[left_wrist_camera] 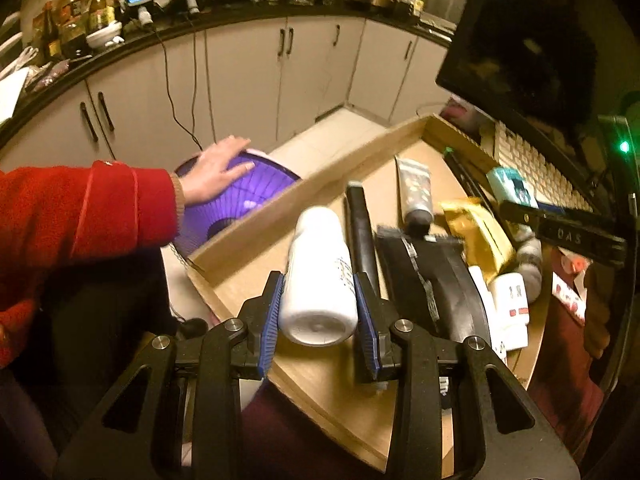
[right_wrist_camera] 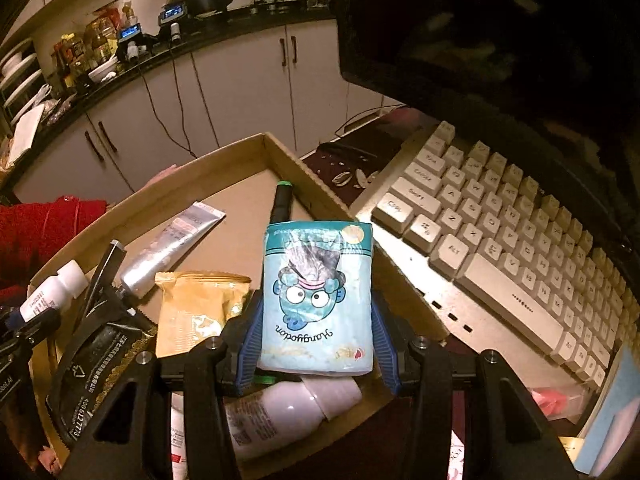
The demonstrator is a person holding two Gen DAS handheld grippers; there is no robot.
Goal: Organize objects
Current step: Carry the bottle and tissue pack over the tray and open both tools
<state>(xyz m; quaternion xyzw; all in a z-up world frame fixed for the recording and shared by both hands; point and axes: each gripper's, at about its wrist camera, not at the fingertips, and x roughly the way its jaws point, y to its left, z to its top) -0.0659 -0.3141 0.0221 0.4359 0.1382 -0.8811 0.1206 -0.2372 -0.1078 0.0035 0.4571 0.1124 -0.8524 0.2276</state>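
Note:
My left gripper [left_wrist_camera: 319,308] is shut on a white bottle [left_wrist_camera: 318,276], held base toward the camera above the near left corner of a shallow cardboard tray [left_wrist_camera: 256,220]. In the right wrist view my right gripper [right_wrist_camera: 316,340] is shut on a light blue tissue pack [right_wrist_camera: 318,296] with a cartoon face, held over the tray's right side [right_wrist_camera: 304,168]. In the tray lie a silver tube [right_wrist_camera: 168,246], a gold pouch [right_wrist_camera: 200,304], a black pouch [right_wrist_camera: 92,360], a pink-capped white bottle [right_wrist_camera: 292,404] and a black marker with a green tip [right_wrist_camera: 282,200].
A white keyboard [right_wrist_camera: 500,248] lies right of the tray under a dark monitor [left_wrist_camera: 532,40]. A person's hand [left_wrist_camera: 218,172] in a red sleeve [left_wrist_camera: 80,220] rests on a purple round fan [left_wrist_camera: 236,200] left of the tray. Kitchen cabinets and a cluttered counter run behind.

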